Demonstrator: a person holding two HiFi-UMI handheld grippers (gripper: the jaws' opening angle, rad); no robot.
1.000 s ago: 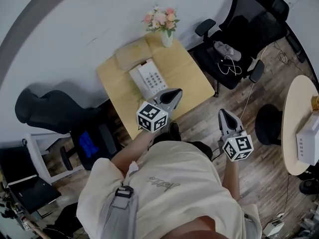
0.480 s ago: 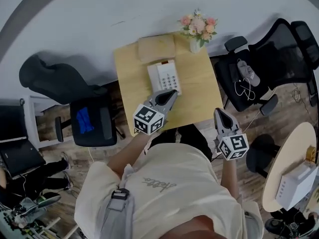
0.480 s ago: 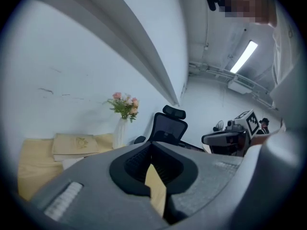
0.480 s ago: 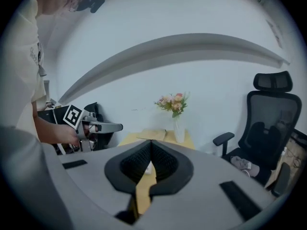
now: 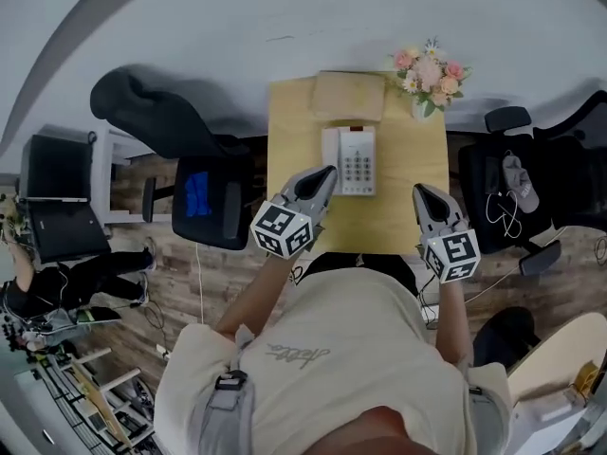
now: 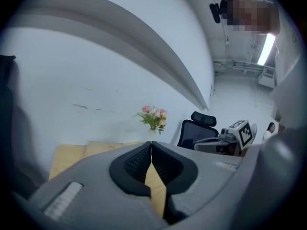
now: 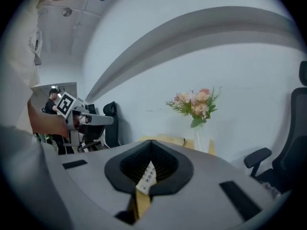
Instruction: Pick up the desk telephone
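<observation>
A white desk telephone [image 5: 350, 159] with a grey keypad lies on a small wooden table [image 5: 289, 140], handset along its left side. My left gripper [image 5: 327, 172] is shut and empty, its tips just left of the phone's near corner. My right gripper [image 5: 417, 191] is shut and empty too, over the table's near right part, a hand's width from the phone. Through the right gripper's jaws a strip of the phone's keypad [image 7: 147, 177] shows. The left gripper view shows only table wood between the closed jaws [image 6: 151, 145].
A tan cushion [image 5: 349, 96] lies behind the phone and a vase of pink flowers [image 5: 428, 76] stands at the table's far right corner. Black office chairs [image 5: 204, 192] flank the table; the right one [image 5: 517, 183] carries shoes and a cable. A white wall backs the table.
The head view has swung so the table now sits straight ahead. Both grippers are closer to the phone, one on each side of it. Both stayed shut.
</observation>
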